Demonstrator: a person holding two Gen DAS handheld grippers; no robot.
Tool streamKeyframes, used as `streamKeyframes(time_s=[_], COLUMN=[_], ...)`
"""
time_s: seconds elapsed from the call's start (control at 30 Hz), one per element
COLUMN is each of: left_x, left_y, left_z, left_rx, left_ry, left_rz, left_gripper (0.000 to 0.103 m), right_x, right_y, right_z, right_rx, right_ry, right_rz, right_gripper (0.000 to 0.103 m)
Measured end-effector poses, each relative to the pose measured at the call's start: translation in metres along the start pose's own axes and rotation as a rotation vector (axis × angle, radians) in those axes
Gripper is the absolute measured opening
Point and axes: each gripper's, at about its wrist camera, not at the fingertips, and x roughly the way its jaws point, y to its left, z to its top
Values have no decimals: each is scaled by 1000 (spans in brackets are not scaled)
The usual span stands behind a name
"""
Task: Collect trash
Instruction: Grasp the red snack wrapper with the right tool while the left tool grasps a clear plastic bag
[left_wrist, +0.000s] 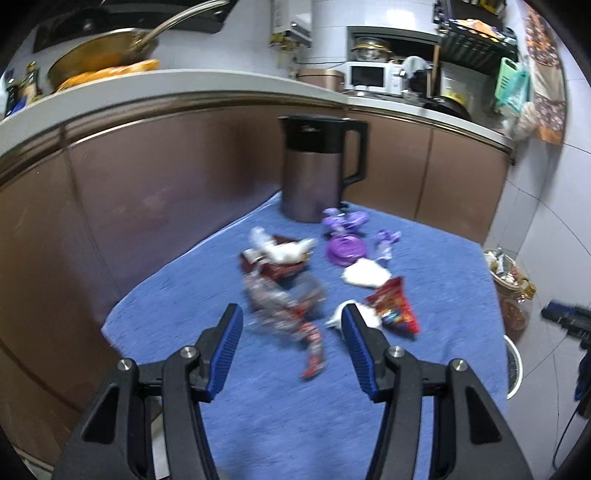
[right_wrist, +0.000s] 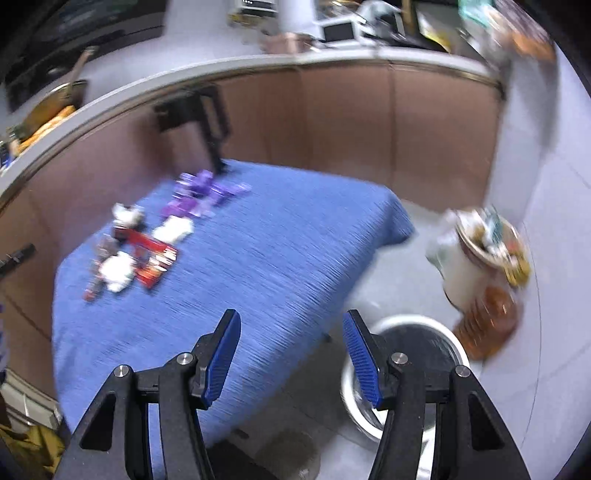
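Blue cloth (left_wrist: 258, 406); wrappers (left_wrist: 393, 308) blurred, print unreadable; left claw (left_wrist: 291, 319), right claw (right_wrist: 291, 323) wide, empty.

Left hand-held gripper (left_wrist: 291, 317) angled down, jaws apart, empty, right hand-held gripper (right_wrist: 291, 321) likewise

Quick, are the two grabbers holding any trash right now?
Left gripper: open, holding nothing.
Right gripper: open, holding nothing.

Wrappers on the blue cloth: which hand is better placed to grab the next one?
Probably the left. Its open, empty tongs hang right over the wrappers, while the right tongs, also open and empty, are off by the bin beside the table.
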Motion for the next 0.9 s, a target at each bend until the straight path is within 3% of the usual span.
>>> streamKeyframes(time_s=[0.17, 0.23, 0.53, 0.77, 0.9], left_x=[6, 16, 103, 171, 195], left_y=[26, 31, 58, 68, 68], left_z=[-8, -9, 3, 13, 14], left_rx=[8, -1, -127, -217, -241], left_ry=[28, 57, 185, 278, 325], left_rz=[-22, -63, -182, -242, -240], left_gripper=[54, 54, 54, 54, 51], right_x=[1, 7, 75, 132, 157], right_y=[54, 72, 147, 172, 177], right_z=[34, 42, 57, 64, 68], right_rx=[-80, -109, -205, -175, -158], right_ry=[-26, -17, 118, 195, 230], right_rz=[84, 109, 186, 214, 208], right_gripper=[55, 55, 55, 55, 55])
